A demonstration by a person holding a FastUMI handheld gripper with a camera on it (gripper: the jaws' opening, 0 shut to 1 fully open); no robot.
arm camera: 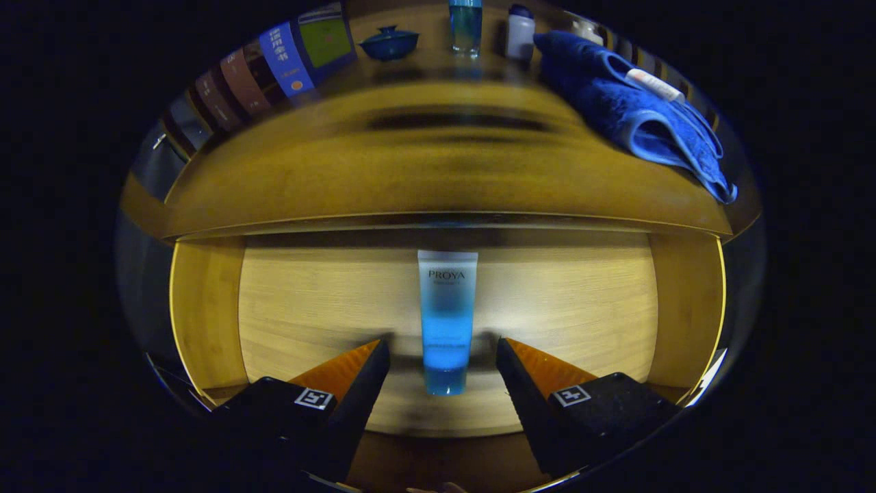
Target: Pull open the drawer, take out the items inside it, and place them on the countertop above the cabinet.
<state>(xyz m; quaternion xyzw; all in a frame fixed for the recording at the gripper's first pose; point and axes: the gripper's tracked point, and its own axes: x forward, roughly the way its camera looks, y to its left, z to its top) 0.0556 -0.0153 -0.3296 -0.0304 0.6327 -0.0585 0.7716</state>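
Note:
The wooden drawer [287, 308] stands pulled open below the countertop [410, 171]. A white-and-blue cosmetic tube [446, 318] lies flat on the drawer's pale floor, its white crimped end toward the cabinet and its blue cap end toward me. My gripper [443, 350] is open over the drawer, one fingertip on each side of the tube's lower half. A gap shows between each finger and the tube, so neither one presses on it.
On the countertop lie a pair of blue slippers [636, 109] at the right, a row of books [274, 68] at the left, and a blue lidded bowl [389, 42], a blue bottle [465, 26] and a white bottle [520, 31] along the back. The drawer's side walls [205, 308] flank the fingers.

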